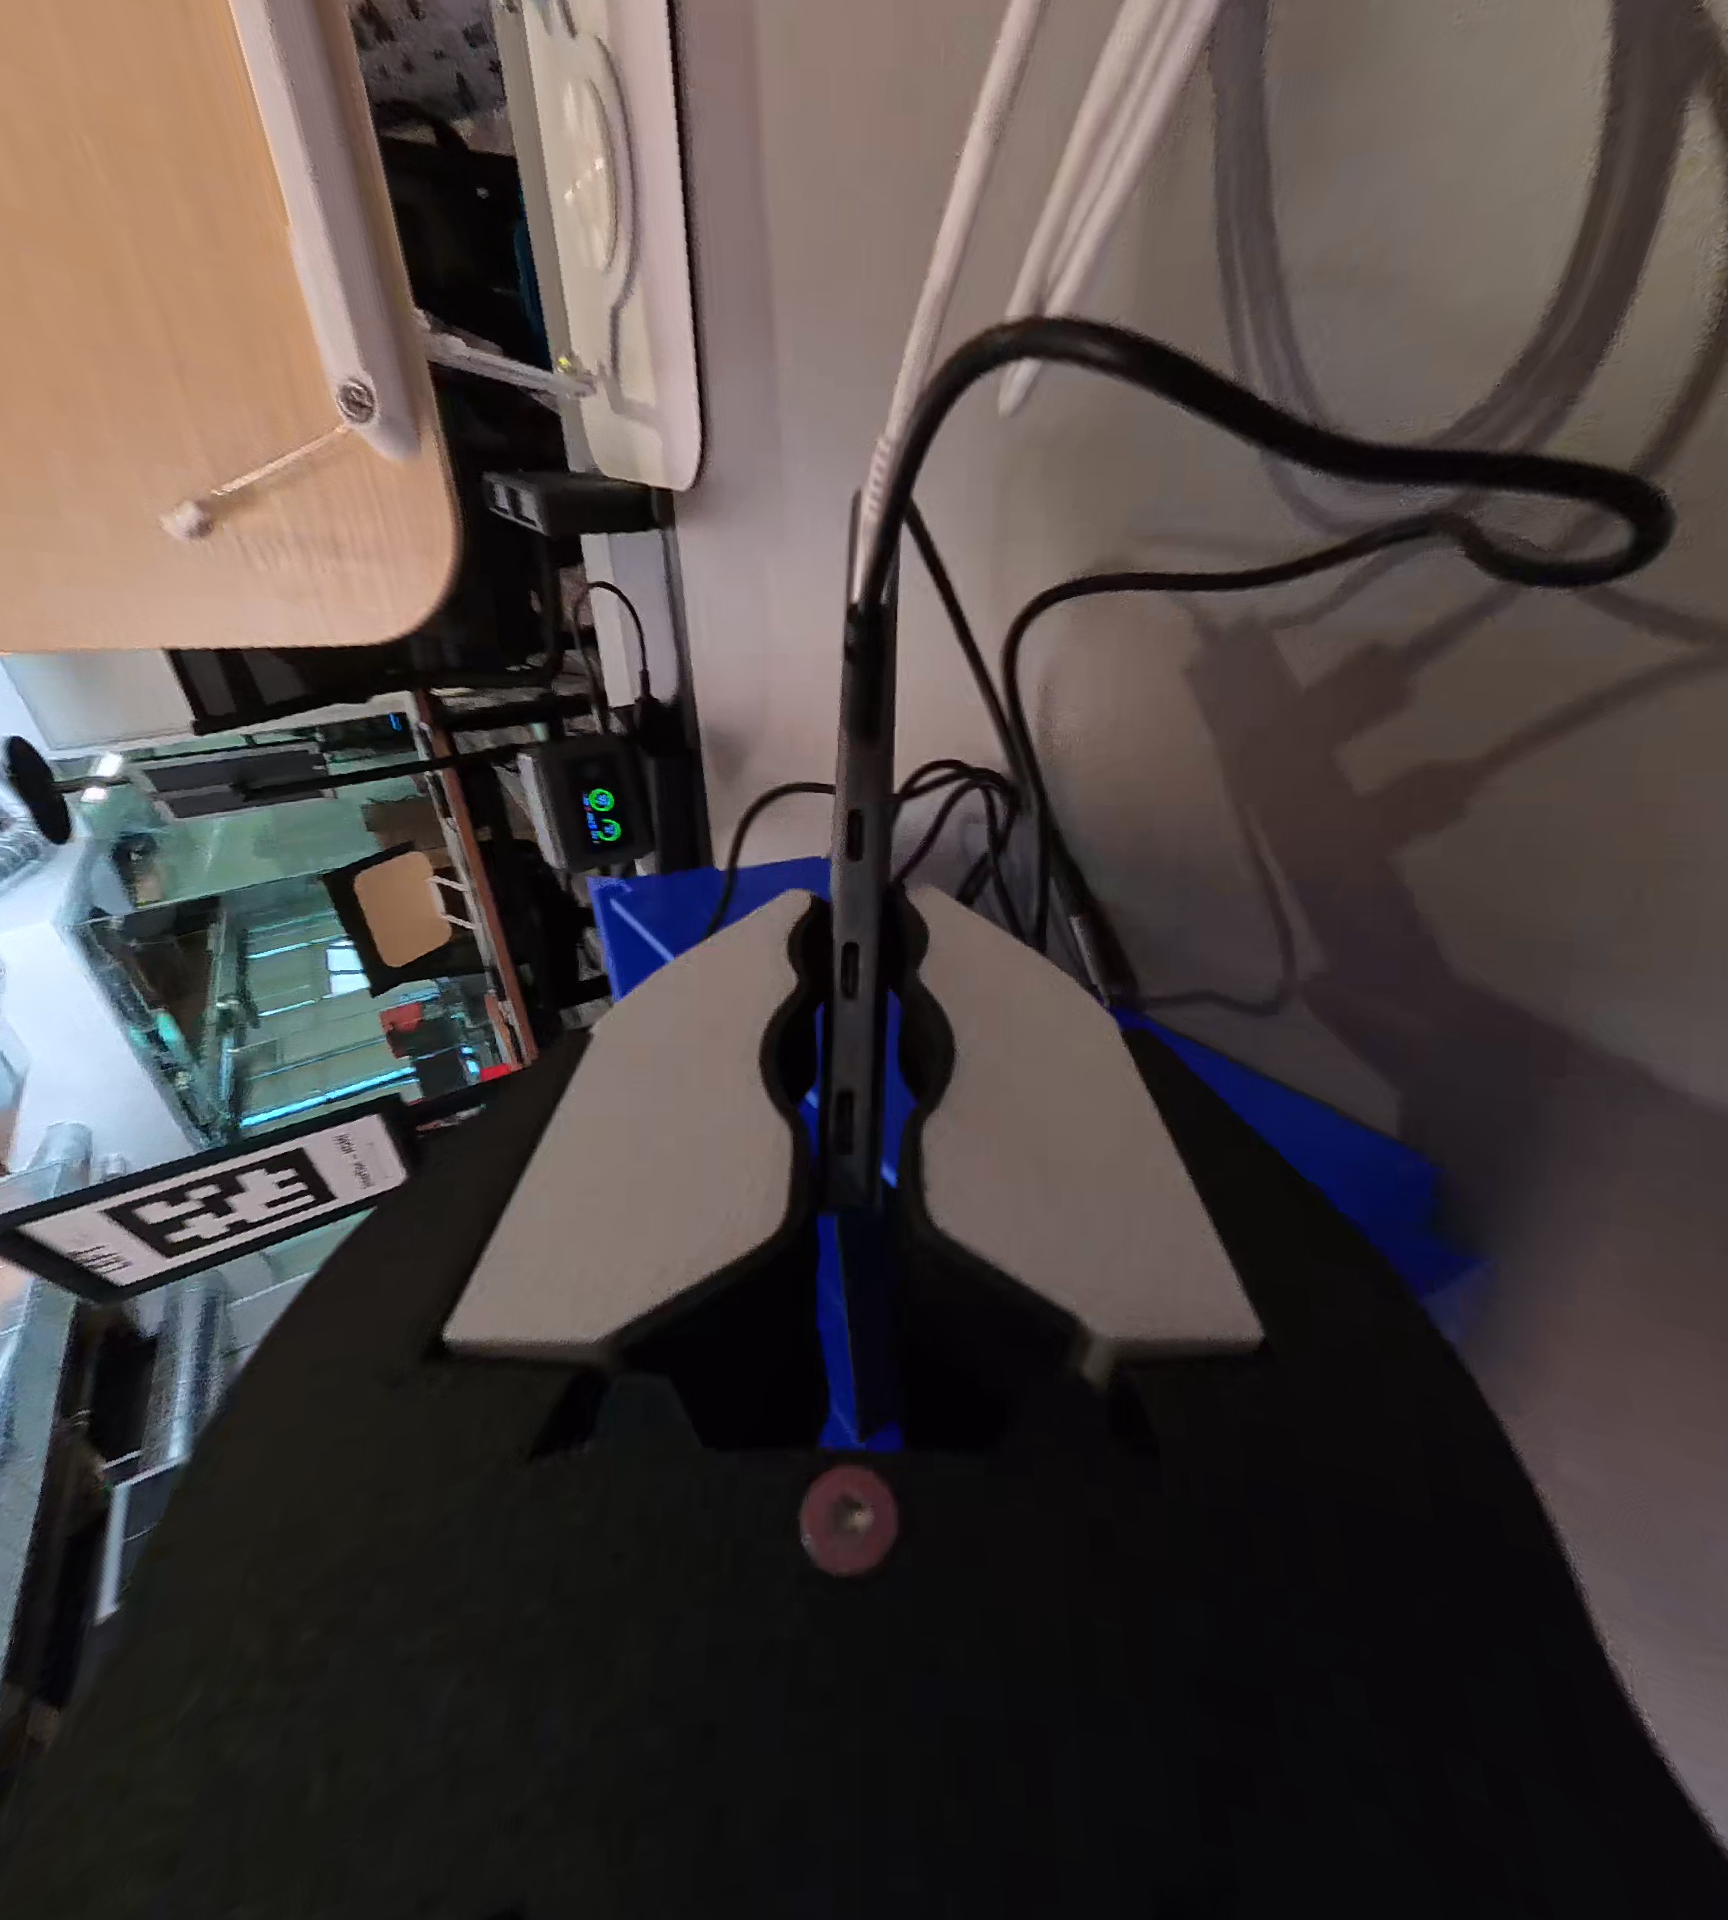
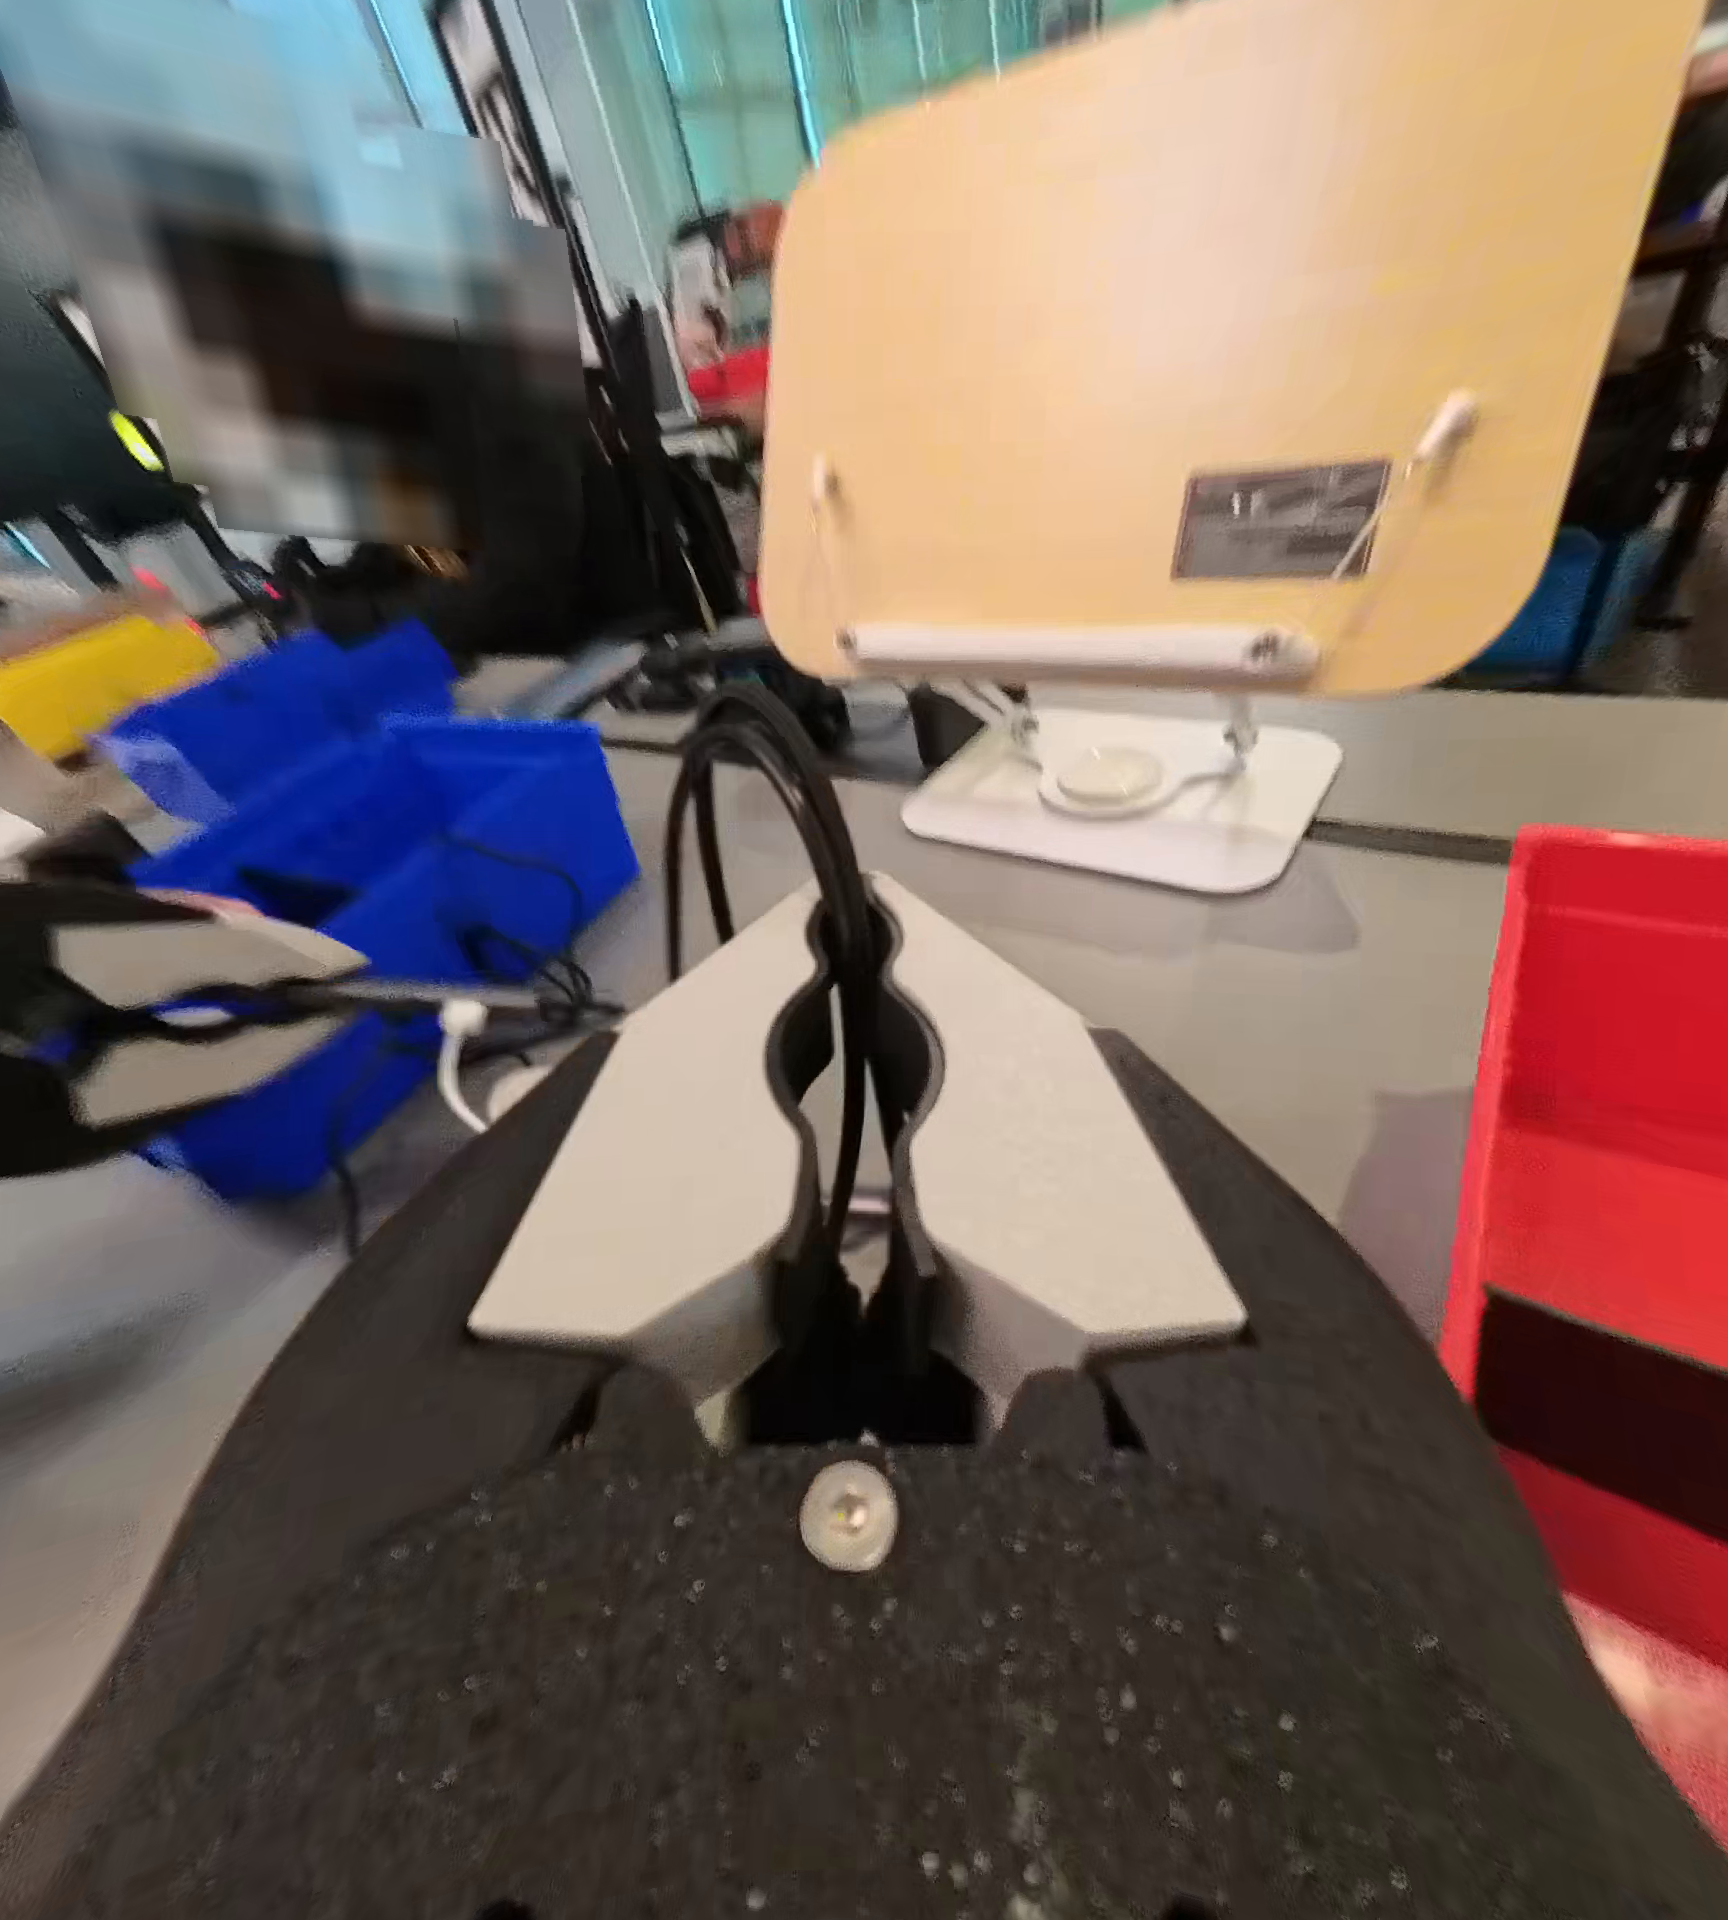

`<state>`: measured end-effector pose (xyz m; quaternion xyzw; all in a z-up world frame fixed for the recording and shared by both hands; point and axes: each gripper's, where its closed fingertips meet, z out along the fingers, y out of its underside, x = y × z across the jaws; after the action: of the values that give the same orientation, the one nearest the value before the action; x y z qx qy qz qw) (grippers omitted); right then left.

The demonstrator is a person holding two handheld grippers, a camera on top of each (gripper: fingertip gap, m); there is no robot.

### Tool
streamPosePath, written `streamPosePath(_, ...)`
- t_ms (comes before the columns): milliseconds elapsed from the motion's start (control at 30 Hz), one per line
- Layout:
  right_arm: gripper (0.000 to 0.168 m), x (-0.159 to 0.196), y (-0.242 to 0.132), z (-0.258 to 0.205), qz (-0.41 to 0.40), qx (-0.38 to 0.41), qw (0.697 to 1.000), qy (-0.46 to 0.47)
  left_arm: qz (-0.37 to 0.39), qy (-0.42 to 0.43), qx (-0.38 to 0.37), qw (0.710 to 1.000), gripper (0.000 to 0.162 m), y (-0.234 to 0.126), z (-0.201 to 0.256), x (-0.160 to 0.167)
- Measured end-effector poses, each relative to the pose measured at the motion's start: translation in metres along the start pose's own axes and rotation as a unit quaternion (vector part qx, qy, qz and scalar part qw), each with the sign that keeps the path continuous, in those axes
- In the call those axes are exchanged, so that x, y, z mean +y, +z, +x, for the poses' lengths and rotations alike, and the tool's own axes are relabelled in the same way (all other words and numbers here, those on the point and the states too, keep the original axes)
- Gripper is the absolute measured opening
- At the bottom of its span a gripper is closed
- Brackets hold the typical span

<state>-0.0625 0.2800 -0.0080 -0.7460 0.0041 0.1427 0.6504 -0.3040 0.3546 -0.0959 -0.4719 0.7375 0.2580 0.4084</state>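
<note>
My left gripper [image 1: 858, 914] is shut on a slim dark grey port hub [image 1: 862, 831], held edge-on between the jaws, with a black cable [image 1: 1255, 436] looping off its far end over the grey table [image 1: 1566, 935]. It is above a blue bin [image 1: 1286, 1122]. My right gripper [image 2: 855, 904] is shut on a looped black cable [image 2: 787, 769], whose plugs sit deep between the jaws. The left gripper [image 2: 216, 997] also shows in the right wrist view at the left, holding the hub over the blue bins [image 2: 403, 821].
A wooden book stand [image 2: 1151, 364] on a white base [image 2: 1130, 810] stands at the far side of the table. A red bin [image 2: 1649, 1195] is at the right. White cables [image 1: 1462, 260] lie coiled on the table. A yellow bin [image 2: 81, 665] sits beyond the blue ones. The grippers' ends are close to 25 cm from one another.
</note>
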Motion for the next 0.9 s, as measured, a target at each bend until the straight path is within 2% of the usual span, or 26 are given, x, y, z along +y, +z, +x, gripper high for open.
streamPosePath(100,0.000,-0.040,-0.020,-0.007,0.040,-0.015,0.999,-0.005,-0.003,0.008,0.001,1.000,0.011,0.002,0.003,-0.004)
streamPosePath(167,0.000,-0.042,-0.022,-0.022,0.008,-0.054,0.998,-0.007,0.007,-0.003,0.012,1.000,0.010,0.004,0.008,-0.012)
streamPosePath(300,0.000,-0.013,-0.021,-0.038,-0.058,-0.081,0.995,-0.027,0.006,-0.048,0.036,0.998,0.010,0.009,0.012,-0.030)
streamPosePath(400,0.000,0.020,-0.024,-0.041,-0.102,-0.078,0.991,-0.033,0.006,-0.084,0.105,0.991,0.011,0.014,0.033,-0.047)
streamPosePath(467,0.000,0.039,-0.031,-0.044,-0.122,-0.086,0.989,-0.017,0.001,-0.106,0.121,0.987,0.015,0.020,0.040,-0.052)
streamPosePath(667,0.000,0.080,-0.055,-0.038,-0.152,-0.067,0.986,0.007,-0.019,-0.217,0.207,0.954,0.047,0.011,0.050,-0.048)
streamPosePath(800,0.000,0.102,-0.061,-0.048,-0.154,-0.077,0.985,0.035,-0.054,-0.243,0.252,0.935,0.050,-0.009,0.058,-0.034)
streamPosePath(900,0.000,0.113,-0.062,-0.063,-0.149,-0.098,0.982,0.060,-0.100,-0.222,0.244,0.939,0.050,-0.021,0.062,-0.013)
